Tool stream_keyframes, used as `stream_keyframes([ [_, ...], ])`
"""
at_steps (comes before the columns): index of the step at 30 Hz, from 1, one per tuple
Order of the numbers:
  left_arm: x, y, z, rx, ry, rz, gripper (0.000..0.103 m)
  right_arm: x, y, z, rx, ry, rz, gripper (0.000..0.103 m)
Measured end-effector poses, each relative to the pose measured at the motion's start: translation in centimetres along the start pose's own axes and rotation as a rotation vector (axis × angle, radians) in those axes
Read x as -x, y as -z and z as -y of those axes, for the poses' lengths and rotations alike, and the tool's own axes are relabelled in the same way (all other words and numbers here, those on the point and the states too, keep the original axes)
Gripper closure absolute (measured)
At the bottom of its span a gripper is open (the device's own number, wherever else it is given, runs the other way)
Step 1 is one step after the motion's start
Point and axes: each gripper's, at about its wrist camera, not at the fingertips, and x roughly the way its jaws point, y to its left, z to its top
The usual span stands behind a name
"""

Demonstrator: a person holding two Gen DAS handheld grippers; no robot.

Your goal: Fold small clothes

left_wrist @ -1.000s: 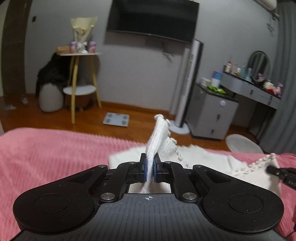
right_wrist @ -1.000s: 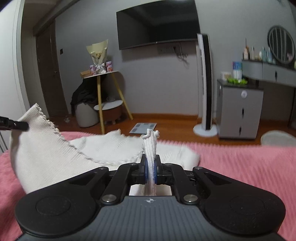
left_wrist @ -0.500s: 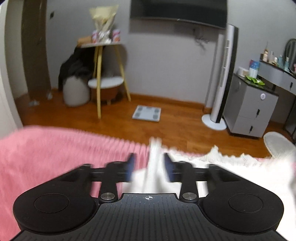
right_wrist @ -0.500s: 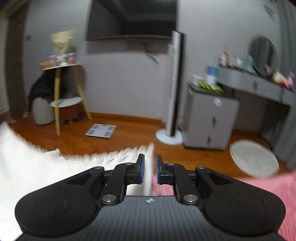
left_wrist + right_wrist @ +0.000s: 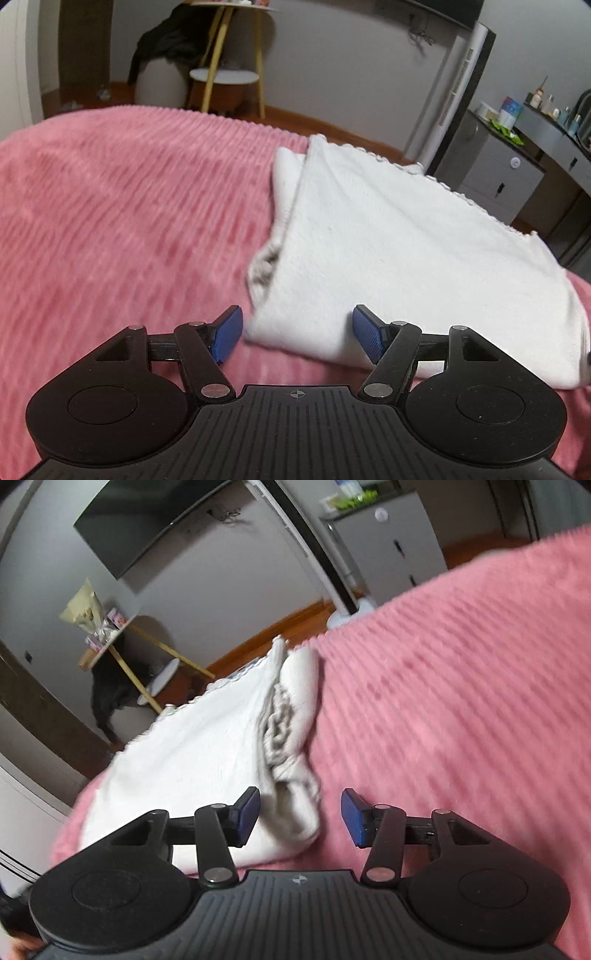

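Observation:
A white knitted garment [image 5: 388, 236] with a scalloped edge lies folded over on the pink ribbed blanket [image 5: 122, 206]. My left gripper [image 5: 297, 338] is open and empty, its blue pads at the near left corner of the fold. In the right wrist view the same garment [image 5: 199, 746] lies left of centre with bunched folds along its right edge. My right gripper [image 5: 299, 819] is open and empty at the garment's near right corner.
The pink blanket [image 5: 461, 701] spreads to both sides of the garment. Beyond the bed are a wooden floor, a yellow-legged side table [image 5: 229, 70], a tall tower fan [image 5: 454, 92], a grey drawer cabinet [image 5: 498, 181] and a wall television [image 5: 155, 520].
Both grippers were shut on the garment's raised edge. They swung it forward, opened and let go. The garment now lies folded flat and both grippers point down at it.

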Motion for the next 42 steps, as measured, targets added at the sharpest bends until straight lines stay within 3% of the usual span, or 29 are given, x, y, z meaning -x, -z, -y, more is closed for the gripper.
stream_keyframes([
  [5,-0.2,0.0,0.4,-0.011,-0.024,-0.021,0.034,-0.9,1.0,-0.7,-0.003,0.01,-0.035,0.056],
  [7,-0.5,0.1,0.3,0.005,-0.025,-0.033,0.037,-1.2,1.1,-1.3,-0.004,0.003,-0.042,0.064],
  [11,-0.6,0.0,0.0,0.014,-0.032,-0.037,0.048,-1.8,1.5,-1.6,0.011,0.01,-0.029,0.09],
  [21,-1.0,-0.2,-0.9,0.046,-0.005,-0.033,0.077,-1.8,1.8,-1.7,0.082,0.035,0.036,0.09],
  [25,-1.1,-0.1,-1.7,0.071,0.029,-0.029,0.074,-2.0,1.7,-0.9,0.045,-0.006,0.032,0.083],
  [27,-1.1,-0.1,-1.9,0.079,0.041,-0.016,0.06,-2.1,1.6,-0.6,0.031,-0.019,0.03,0.081],
  [29,-1.3,-0.2,-1.8,0.085,0.063,-0.013,0.055,-2.2,1.7,-0.7,0.032,-0.036,0.026,0.08],
  [32,-2.0,-0.7,-1.6,0.094,0.07,-0.023,0.056,-2.5,1.9,-1.1,0.049,-0.059,0.021,0.08],
  [34,-2.2,-0.9,-1.6,0.106,0.066,-0.024,0.07,-2.7,2.0,-1.3,0.072,-0.057,0.025,0.084],
  [35,-2.1,-1.1,-1.6,0.112,0.066,-0.025,0.082,-2.7,2.0,-1.5,0.089,-0.052,0.03,0.09],
  [42,1.1,-2.1,-1.6,0.138,0.1,0.031,0.089,-1.0,1.5,-2.8,0.211,0.084,0.117,0.093],
])
